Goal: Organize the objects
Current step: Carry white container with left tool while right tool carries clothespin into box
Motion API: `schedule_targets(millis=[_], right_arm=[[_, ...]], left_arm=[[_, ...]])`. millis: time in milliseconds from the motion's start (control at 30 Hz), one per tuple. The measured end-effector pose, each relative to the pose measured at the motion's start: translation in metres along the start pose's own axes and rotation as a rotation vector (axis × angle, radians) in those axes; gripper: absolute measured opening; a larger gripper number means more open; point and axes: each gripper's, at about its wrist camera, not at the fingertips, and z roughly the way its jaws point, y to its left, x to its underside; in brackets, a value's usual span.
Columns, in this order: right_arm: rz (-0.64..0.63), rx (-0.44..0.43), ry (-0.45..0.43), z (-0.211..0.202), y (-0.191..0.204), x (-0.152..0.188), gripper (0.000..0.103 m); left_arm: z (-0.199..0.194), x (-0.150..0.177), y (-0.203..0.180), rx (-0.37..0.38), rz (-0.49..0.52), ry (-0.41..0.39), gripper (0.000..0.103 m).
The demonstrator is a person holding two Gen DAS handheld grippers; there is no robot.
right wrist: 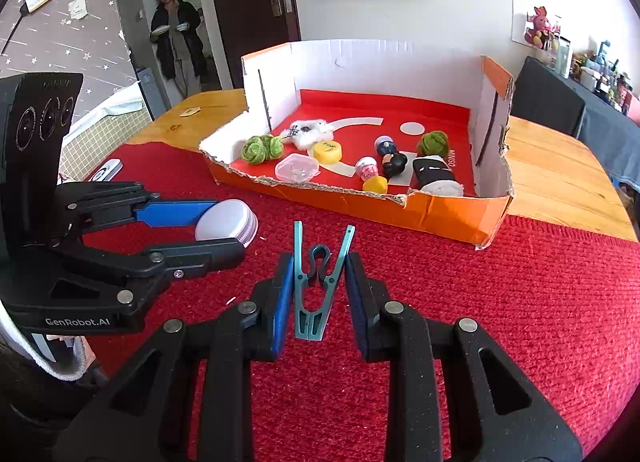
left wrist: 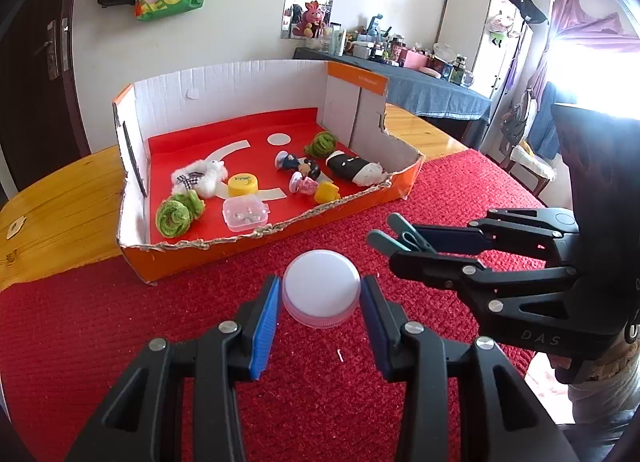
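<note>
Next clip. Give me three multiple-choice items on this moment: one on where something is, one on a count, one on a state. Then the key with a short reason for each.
1. Where does the yellow cap lie?
A. In the box
B. On the red cloth, outside the box
C. Between the left gripper's fingers

2. How many green yarn balls are in the box?
A. One
B. Two
C. Three

3. What is the right gripper doing?
A. Open, holding nothing
B. Shut on the teal clip
C. Shut on the white lid

Key: 1 A, it sits on the box floor beside the plush toy. 2 C, a touching pair near the left wall and one near the right wall. 3 B, its fingers press the clip's two handles; the left gripper has the lid.
</note>
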Motion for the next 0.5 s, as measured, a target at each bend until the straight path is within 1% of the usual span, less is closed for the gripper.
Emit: schedule_targets(millis=[333, 500], right_arm=[[0.013, -0.015, -0.007, -0.0029, 0.0002, -0.0014, 0.024], [0.025, -0.034, -0.014, -0.0068, -0.0012, -0.0073, 0.024]], left_arm=[[-0.0015, 0.0001, -0.0006, 0.006, -0.006, -0.005, 0.042], [-0.0083, -0.0061, 0.0005, 0.011, -0.012, -0.019, 0.042]])
